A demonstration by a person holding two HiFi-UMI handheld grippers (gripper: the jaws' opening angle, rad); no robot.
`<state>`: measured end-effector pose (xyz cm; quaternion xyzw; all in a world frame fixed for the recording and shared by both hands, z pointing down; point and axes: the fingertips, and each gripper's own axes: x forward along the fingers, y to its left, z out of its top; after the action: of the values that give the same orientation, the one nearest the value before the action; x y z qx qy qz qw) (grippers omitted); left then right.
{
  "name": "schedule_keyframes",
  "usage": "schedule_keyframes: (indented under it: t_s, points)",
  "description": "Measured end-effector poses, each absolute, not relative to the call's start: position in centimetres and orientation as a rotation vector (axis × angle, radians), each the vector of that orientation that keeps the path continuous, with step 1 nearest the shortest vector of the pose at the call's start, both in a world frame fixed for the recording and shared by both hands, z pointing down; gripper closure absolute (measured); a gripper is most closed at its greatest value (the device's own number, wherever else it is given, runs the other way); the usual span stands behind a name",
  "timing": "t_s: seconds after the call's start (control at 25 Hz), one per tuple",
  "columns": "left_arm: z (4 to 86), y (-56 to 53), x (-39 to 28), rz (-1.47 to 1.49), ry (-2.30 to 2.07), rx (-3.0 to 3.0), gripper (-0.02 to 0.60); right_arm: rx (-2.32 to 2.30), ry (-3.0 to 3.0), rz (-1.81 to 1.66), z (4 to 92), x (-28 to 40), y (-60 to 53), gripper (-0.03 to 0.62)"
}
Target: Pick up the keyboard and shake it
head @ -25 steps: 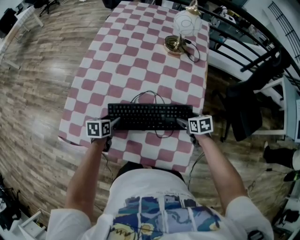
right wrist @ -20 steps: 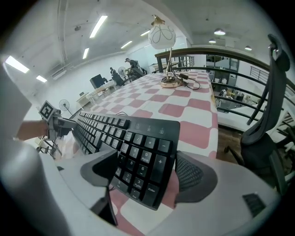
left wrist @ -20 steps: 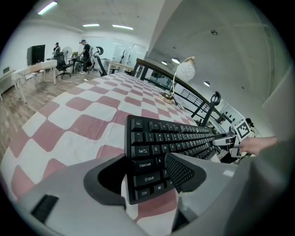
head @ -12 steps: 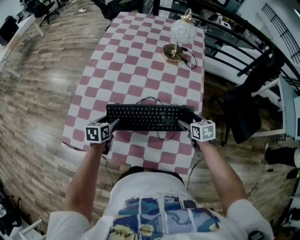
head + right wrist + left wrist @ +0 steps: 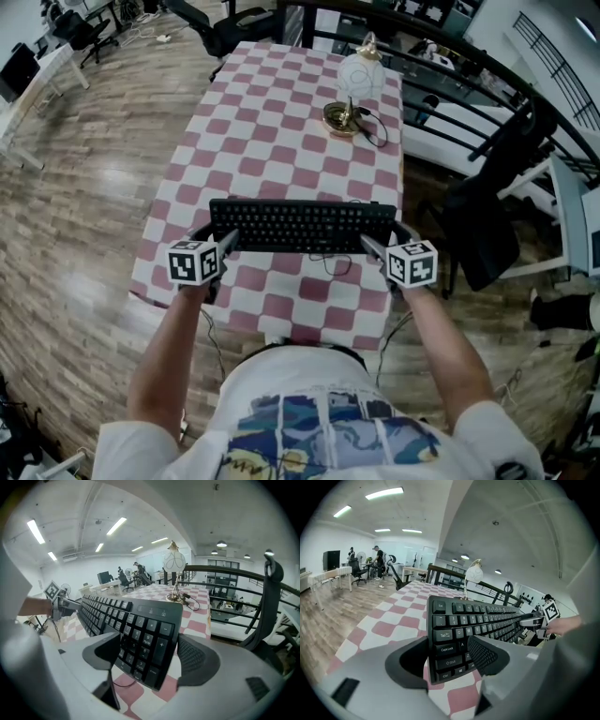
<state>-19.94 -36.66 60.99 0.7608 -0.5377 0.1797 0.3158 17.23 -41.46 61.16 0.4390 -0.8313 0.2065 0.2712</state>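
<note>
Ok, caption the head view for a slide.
Left hand-held gripper and right hand-held gripper hold black rectangular keyboard above pink-checked tablecloth.

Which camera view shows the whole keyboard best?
The head view: the keyboard is seen whole, from end to end, over the checked table. The left gripper view shows only its left end sharply; the right gripper view, its number-pad end.
</note>
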Motion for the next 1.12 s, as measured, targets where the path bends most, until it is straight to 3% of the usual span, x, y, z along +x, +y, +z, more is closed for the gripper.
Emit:
schedule_keyframes:
  t_s: [1.12]
  points:
    - [47.5,-40.5,-20.5,0.285,-1.480,2.362,0.307,1.452,-2.288,-0.091,44.7,16.9,-40.0,0.256]
